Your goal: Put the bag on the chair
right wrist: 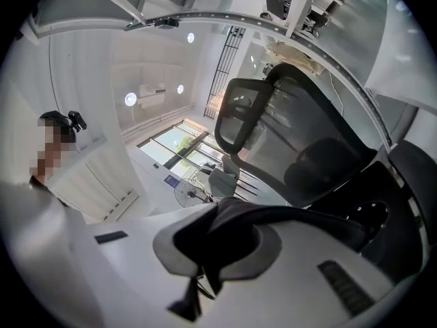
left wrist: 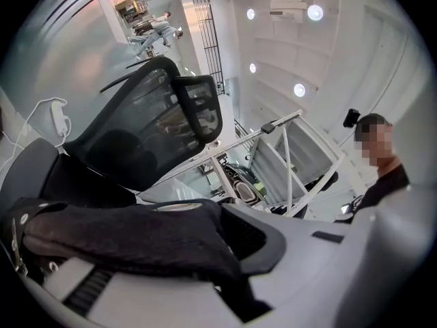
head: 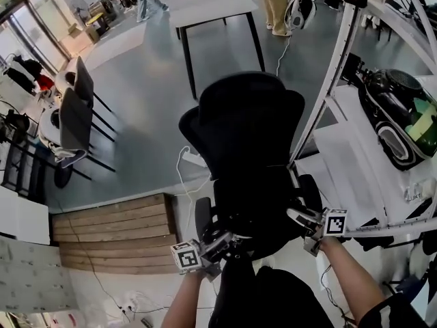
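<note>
The left gripper (head: 222, 243) and the right gripper (head: 304, 219) each carried a white cube (head: 186, 256) printed with black square markers, one marker to a face. The left gripper's fingers (left wrist: 150, 299) were broad, smooth, pale grey plates, with a short ribbed dark slot (left wrist: 89, 289) on one and a darker grey, curved rim along the inner edge. The right gripper's fingers (right wrist: 287, 299) looked the same. The person wore a dark top (left wrist: 386, 183) with a short dark sleeve (head: 386, 311), forearms uncovered, and a small black camera (right wrist: 71, 120) on the head.
</note>
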`<state>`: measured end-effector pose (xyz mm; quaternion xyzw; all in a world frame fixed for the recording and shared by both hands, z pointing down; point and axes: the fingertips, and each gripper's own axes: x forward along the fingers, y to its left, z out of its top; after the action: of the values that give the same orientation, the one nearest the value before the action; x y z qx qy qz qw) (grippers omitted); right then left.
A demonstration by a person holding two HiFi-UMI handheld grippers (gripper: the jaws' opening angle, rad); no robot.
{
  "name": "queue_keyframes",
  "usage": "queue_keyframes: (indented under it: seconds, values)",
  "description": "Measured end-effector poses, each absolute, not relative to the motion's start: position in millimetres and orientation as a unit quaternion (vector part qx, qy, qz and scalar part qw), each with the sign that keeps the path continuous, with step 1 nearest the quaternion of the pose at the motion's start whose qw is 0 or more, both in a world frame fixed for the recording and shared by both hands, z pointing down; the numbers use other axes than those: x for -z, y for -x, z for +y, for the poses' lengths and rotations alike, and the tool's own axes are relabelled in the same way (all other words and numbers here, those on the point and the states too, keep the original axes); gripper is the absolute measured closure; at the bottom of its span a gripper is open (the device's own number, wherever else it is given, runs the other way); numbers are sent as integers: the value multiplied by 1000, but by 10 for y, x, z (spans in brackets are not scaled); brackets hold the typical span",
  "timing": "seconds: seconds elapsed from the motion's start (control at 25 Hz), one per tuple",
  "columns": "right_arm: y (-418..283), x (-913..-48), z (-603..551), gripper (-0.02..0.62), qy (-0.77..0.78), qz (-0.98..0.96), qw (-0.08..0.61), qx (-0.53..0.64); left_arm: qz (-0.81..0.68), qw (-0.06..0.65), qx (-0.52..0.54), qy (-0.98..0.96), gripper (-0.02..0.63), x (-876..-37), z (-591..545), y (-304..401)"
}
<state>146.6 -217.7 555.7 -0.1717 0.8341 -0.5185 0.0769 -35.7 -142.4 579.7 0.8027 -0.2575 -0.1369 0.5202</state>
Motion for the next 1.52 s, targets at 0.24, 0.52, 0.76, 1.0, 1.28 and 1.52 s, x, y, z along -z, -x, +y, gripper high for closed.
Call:
queue_keyframes:
  seconds: [0.24, 0.52, 0.76, 1.0, 1.28, 1.52]
  values:
    - [-1290, -5690, -2519, 577, 168, 837, 61, 517, -258, 533, 135, -794, 583, -5949, -1883, 534]
    - [-1153, -5831, -3080, 577, 206, 820, 86, 528, -246, 530, 108, -804, 583, -6083, -2367, 555]
    - [-1093, -5989, -3442, 577, 223, 811, 92, 533, -226, 530, 89, -813, 583, -6175, -2651, 556]
    - [-1088, -5991, -3707, 577, 225, 816, 93, 524, -221, 545, 98, -802, 583, -6160, -2826, 524]
    - [-1156, -6012, -3932, 577, 243, 809, 107, 525, -223, 547, 104, -800, 583, -6171, -3095, 468]
    - [-1135, -6101, -4161, 577, 273, 793, 123, 531, -216, 547, 98, -803, 583, -6217, -3340, 475]
